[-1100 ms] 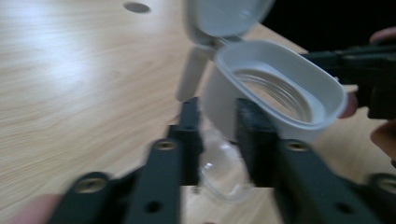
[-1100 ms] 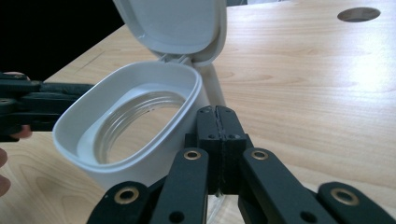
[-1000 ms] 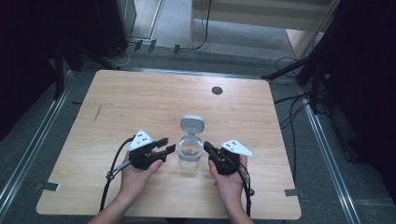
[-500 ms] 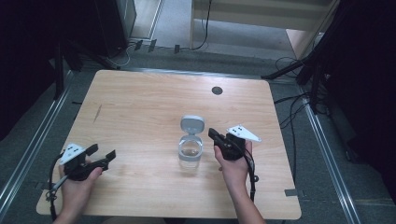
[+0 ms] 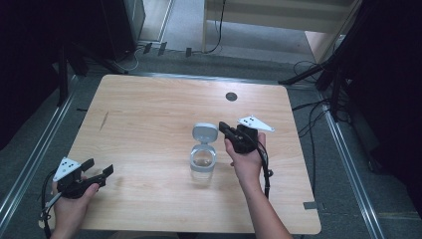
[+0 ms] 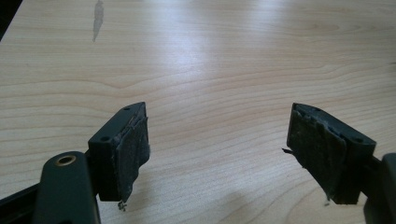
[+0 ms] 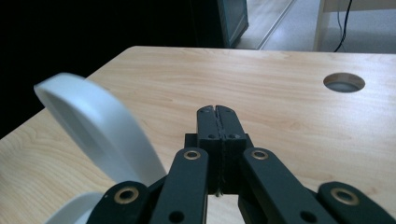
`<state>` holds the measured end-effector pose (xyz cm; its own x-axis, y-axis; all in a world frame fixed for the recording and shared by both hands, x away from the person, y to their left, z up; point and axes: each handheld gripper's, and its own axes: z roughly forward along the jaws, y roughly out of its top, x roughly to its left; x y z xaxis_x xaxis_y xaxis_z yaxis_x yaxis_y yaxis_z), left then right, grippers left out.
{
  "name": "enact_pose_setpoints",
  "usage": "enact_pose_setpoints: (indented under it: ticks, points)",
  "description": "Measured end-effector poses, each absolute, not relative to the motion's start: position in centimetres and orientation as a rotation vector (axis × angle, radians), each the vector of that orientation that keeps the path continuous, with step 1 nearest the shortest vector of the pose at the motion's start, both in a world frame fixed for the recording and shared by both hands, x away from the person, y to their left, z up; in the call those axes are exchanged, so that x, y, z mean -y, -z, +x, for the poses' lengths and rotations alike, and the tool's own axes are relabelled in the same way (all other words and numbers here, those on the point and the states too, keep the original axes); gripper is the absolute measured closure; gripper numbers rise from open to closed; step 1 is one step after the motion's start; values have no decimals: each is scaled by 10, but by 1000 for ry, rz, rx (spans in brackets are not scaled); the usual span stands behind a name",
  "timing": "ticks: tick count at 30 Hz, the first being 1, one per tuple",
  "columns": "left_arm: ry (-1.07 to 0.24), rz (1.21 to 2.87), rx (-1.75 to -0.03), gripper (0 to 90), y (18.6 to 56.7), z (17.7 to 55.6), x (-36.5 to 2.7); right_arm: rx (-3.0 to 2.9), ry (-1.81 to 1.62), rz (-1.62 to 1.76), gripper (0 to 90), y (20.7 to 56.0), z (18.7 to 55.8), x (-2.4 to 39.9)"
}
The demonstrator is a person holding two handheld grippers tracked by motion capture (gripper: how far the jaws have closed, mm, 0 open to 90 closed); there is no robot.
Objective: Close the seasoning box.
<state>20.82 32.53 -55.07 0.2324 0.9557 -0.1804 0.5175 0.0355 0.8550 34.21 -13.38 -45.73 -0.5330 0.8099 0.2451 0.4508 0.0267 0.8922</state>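
A clear round container (image 5: 202, 160) stands near the middle of the wooden table (image 5: 149, 114), its white hinged lid (image 5: 204, 133) flipped up and open behind it. My right gripper (image 5: 222, 127) hovers just right of the lid, jaws pressed together with nothing between them. In the right gripper view its shut jaws (image 7: 217, 122) point across the table, with the blurred white lid (image 7: 95, 126) close on the left. My left gripper (image 5: 99, 168) rests at the table's front left corner, far from the container. Its pads (image 6: 133, 147) stand wide apart over bare wood.
A round cable hole (image 5: 231, 96) sits near the table's far edge, also seen as a hole (image 7: 344, 82) in the right gripper view. A dark streak (image 5: 103, 120) marks the wood at left. Cables and stands lie on the floor beyond the right edge.
The left gripper has pulled away from the container to the front left corner. The right gripper has lifted and moved back beside the raised lid, jaws shut.
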Motion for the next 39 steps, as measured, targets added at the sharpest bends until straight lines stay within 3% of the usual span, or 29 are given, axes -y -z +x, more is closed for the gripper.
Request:
enact_pose_setpoints:
  ticks: [19, 25, 30, 31, 34, 35, 39]
  points:
    - [-614, 1617, -1421, 224, 552, 211, -324, -2024, -1618, 1172, 888, 441, 303, 138]
    - [-613, 1612, -1423, 225, 552, 211, -324, -2015, -1662, 1161, 695, 445, 297, 160]
    - [-607, 1602, -1432, 227, 551, 212, -325, -1934, -1633, 1193, 639, 452, 295, 183]
    - [-608, 1603, -1433, 227, 551, 212, -325, -1900, -1597, 1242, 519, 456, 293, 194]
    - [-611, 1605, -1433, 227, 551, 212, -325, -1900, -1549, 1269, 434, 461, 292, 205]
    - [-612, 1604, -1434, 226, 551, 212, -325, -1890, -1537, 1281, 347, 464, 289, 215]
    - [-618, 1602, -1438, 225, 552, 212, -325, -1860, -1525, 1305, 293, 469, 283, 230]
